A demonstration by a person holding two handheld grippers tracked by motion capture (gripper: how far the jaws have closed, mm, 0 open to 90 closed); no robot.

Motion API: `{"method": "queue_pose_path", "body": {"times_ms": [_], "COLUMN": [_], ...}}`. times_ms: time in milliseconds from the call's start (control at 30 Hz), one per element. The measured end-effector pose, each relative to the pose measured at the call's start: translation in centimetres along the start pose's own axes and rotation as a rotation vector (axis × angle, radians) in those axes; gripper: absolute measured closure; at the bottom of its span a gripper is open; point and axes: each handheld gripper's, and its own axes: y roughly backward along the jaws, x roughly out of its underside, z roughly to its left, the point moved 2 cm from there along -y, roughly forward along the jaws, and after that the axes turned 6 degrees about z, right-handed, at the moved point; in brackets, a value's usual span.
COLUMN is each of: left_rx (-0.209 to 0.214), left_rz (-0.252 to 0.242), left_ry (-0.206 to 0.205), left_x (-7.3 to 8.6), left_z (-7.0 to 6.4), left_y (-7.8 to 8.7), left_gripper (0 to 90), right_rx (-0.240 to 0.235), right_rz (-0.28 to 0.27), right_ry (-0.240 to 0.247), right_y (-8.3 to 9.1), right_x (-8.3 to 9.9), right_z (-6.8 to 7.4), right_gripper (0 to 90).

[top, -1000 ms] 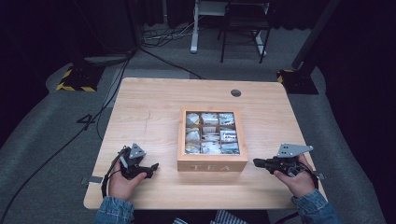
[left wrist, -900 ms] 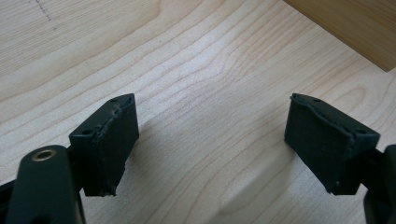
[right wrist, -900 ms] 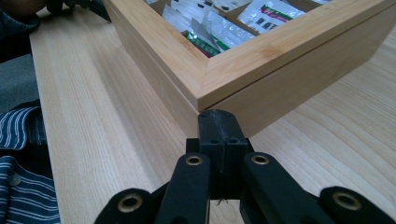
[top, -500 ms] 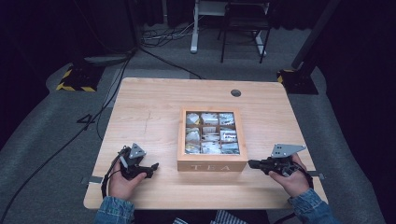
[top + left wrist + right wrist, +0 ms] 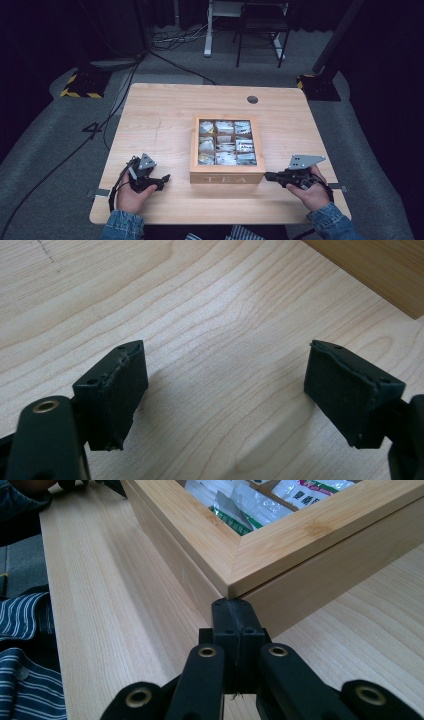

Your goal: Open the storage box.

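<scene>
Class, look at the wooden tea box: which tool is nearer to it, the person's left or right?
Right. The right tool, shut, has its tips at the tea box front corner. The left tool, open, sits apart from the box's left side.

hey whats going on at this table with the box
A person sits at a wooden table with a two-jaw gripper in each hand. In the middle stands a wooden tea box, its glass-paned lid down, with packets visible in the compartments. The right gripper, jaws shut with nothing between them, has its tip at the box's near right corner, just under the lid's edge. The left gripper rests open on the table to the box's left, holding nothing.
</scene>
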Motion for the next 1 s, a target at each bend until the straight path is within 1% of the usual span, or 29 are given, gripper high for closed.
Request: {"method": "queue_pose_path", "body": {"times_ms": [167,267,333,400,467,533,667,700,733,767,800,833,933,1000], "left_rx": [-0.001,-0.005,-0.003,-0.006,-0.002,-0.002,-0.009,-0.004,-0.010,-0.012,-0.010,-0.010,-0.014,-0.013], "left_rz": [-0.002,-0.006,-0.001,-0.002,-0.003,0.000,0.001,-0.001,0.001,-0.001,-0.001,-0.001,-0.001,-0.001], "left_ry": [0.001,0.002,0.003,0.008,0.004,0.004,0.005,0.008,0.006,0.004,0.006,0.006,0.005,0.005], "left_x": [-0.1,-0.2,-0.2,-0.3,-0.4,-0.4,-0.5,-0.5,-0.6,-0.6,-0.6,-0.6,-0.6,-0.6], "left_z": [0.0,0.0,0.1,0.1,0.2,0.2,0.3,0.2,0.3,0.3,0.3,0.3,0.3,0.3], "left_y": [0.0,-0.2,-0.2,-0.2,-0.3,-0.3,-0.4,-0.4,-0.4,-0.4,-0.4,-0.4,-0.4,-0.4], "left_gripper": [18.1,18.1,18.1,18.1,18.1,18.1,18.1,18.1,18.1,18.1,18.2,18.2,18.3,18.3], "right_rx": [-0.006,-0.013,-0.023,-0.026,-0.029,-0.029,-0.034,-0.034,-0.032,-0.032,-0.028,-0.028,-0.031,-0.029], "right_rz": [-0.027,-0.059,-0.091,-0.100,-0.123,-0.128,-0.164,-0.173,-0.186,-0.186,-0.201,-0.201,-0.229,-0.233], "right_ry": [-0.009,-0.018,-0.029,-0.031,-0.037,-0.038,-0.045,-0.045,-0.045,-0.045,-0.046,-0.046,-0.048,-0.048], "right_y": [0.0,0.3,0.7,0.8,1.2,1.2,1.7,1.8,2.0,2.0,2.1,2.1,2.5,2.5], "right_x": [0.0,-0.3,-0.6,-0.7,-1.0,-1.0,-1.7,-1.8,-2.2,-2.2,-2.6,-2.6,-3.3,-3.4], "right_z": [0.0,0.0,-0.1,-0.1,-0.1,-0.1,-0.2,-0.3,-0.3,-0.3,-0.4,-0.4,-0.6,-0.7], "right_gripper": [90.0,90.0,90.0,90.0,90.0,90.0,90.0,90.0,90.0,90.0,90.0,90.0,90.0,90.0]}}
